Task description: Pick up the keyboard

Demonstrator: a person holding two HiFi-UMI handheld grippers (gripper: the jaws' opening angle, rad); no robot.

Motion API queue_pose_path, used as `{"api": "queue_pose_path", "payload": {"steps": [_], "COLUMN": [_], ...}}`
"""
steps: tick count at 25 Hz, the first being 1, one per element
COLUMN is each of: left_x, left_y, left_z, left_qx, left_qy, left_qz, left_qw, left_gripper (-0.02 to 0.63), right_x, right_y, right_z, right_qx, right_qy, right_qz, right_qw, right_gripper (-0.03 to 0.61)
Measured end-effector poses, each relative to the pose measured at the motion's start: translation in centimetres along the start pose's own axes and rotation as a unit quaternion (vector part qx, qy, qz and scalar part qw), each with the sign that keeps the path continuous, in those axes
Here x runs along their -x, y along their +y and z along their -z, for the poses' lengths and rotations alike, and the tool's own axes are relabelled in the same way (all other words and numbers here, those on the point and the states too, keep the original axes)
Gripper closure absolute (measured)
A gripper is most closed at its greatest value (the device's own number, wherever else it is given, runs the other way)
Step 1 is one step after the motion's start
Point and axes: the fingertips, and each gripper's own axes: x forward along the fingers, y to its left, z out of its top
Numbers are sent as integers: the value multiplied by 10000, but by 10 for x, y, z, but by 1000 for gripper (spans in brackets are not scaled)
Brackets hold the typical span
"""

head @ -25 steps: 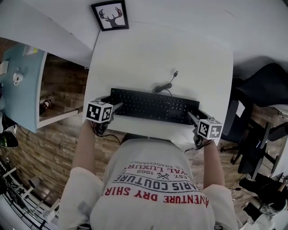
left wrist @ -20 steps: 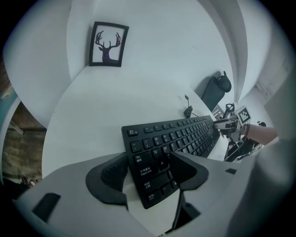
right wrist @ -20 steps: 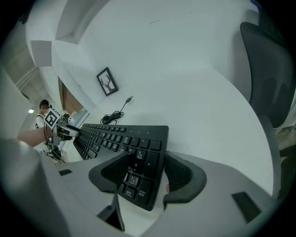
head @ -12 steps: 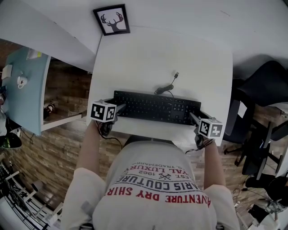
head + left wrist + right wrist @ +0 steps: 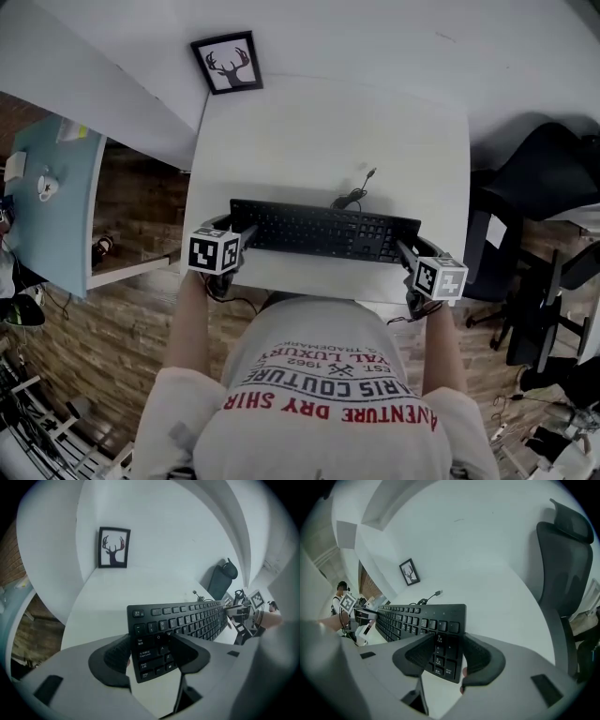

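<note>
A black keyboard (image 5: 323, 234) hangs level just above the white table (image 5: 328, 122), and its cable (image 5: 354, 192) trails onto the tabletop. My left gripper (image 5: 246, 230) has the keyboard's left end (image 5: 154, 639) between its jaws, which are closing with the pads on both long edges. My right gripper (image 5: 403, 248) holds the right end (image 5: 443, 644) the same way, and its jaws are closing too. Across the keys, the left gripper view shows the right gripper (image 5: 239, 611), and the right gripper view shows the left gripper (image 5: 363, 616).
A framed deer picture (image 5: 226, 63) leans on the wall at the table's far edge. A black office chair (image 5: 544, 178) stands to the right. A pale blue desk (image 5: 47, 197) is at the left over a wooden floor. The person's torso is against the table's near edge.
Both grippers have risen with the keyboard's ends between their jaws, and the keyboard has come up off the table with them. The jaws look a little narrower.
</note>
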Motion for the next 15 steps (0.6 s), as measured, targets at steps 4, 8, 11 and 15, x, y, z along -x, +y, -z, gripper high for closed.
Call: {"api": "queue_pose_path", "payload": {"steps": [4,8,11,15], "left_x": [17,35,51,67], "left_y": [-9,-19,-28,-36], "left_z": [-37,-72,-91,-119], "left_qx": [-273,-472,-551,-605], "left_qy": [-525,-955,-1296,-1678], "left_qz": [-104,-145,-190,-198], "left_qw": [9982,9942,9899,9838], "left_gripper": [334,334,334,334], "right_x": [19,39,56,77], "right_y": [0,-1,-1,1], "right_z": [-30,-61,-84,-120], "right_qx": [67,176,287,527], "right_qy": [-416,-799,-1061,-1435], "right_qz": [84,153,188,258], "right_qw": [9991,9965,9938,9879], "right_gripper": [364,364,364,364]}}
